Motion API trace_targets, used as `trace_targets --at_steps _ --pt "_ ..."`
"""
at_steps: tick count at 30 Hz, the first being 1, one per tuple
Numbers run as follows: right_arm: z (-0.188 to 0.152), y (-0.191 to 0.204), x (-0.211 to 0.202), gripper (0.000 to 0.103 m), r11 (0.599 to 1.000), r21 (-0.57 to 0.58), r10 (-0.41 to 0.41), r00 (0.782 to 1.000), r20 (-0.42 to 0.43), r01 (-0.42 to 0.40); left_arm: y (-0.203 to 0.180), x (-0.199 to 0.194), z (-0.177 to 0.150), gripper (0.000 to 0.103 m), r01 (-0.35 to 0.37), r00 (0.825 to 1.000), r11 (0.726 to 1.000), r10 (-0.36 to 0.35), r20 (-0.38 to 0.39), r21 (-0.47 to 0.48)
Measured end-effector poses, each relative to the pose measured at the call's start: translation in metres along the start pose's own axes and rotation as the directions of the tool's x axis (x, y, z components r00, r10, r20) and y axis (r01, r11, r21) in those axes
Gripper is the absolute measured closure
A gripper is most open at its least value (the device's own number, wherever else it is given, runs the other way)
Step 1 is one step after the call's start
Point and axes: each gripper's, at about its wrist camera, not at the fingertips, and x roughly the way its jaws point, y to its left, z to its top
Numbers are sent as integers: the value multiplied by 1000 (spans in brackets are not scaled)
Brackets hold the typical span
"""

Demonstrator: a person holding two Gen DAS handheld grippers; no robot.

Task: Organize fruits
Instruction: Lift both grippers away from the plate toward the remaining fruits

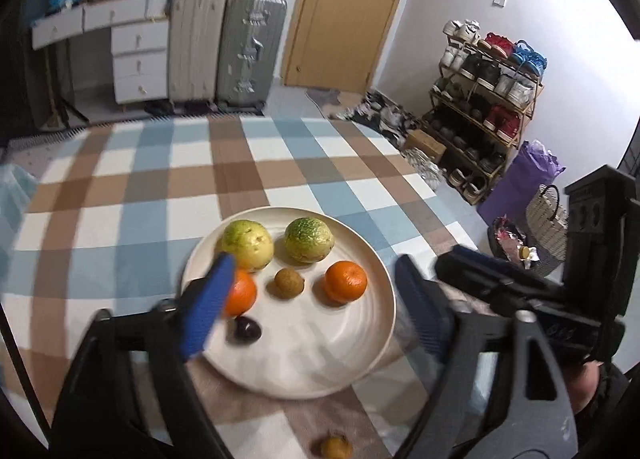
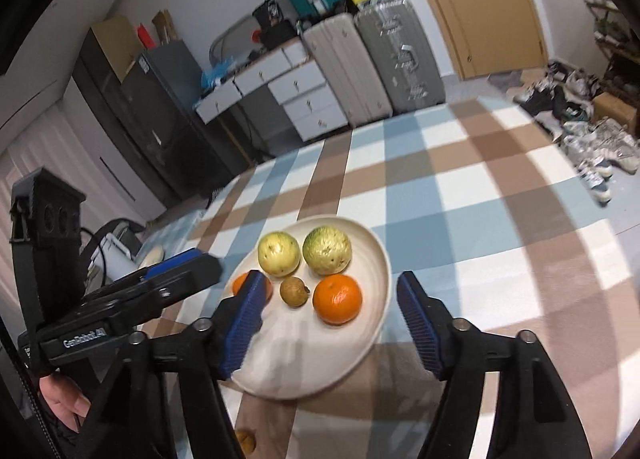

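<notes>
Fruits on the plate lie between the spread left gripper fingers.

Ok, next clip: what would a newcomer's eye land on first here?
The round cream plate on the blue, brown and white checked cloth, carrying two yellow-green guavas, two oranges, a small brown fruit and a dark one. Both blue-padded claws, left claw and right claw, hang open over it. One small brownish fruit lies off the plate at the near edge.
</notes>
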Motion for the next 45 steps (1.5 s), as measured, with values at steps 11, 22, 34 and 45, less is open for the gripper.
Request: trace_targets --at_steps 11,22,34,45 --pt "-37 30 -94 4 997 -69 -16 993 118 24 -21 -111 -56 1 -113 987 994 114 112 -8" --pt "-90 64 -136 3 992 -126 -14 995 95 26 -24 -161 -117 1 -175 978 984 175 117 -11" --pt "-117 69 -143 0 990 -131 -49 997 56 56 -13 -158 -134 1 -170 985 985 172 36 -33" --pt "-111 65 -137 0 992 -109 -60 998 37 64 -24 -104 -149 1 -190 972 982 191 -136 19"
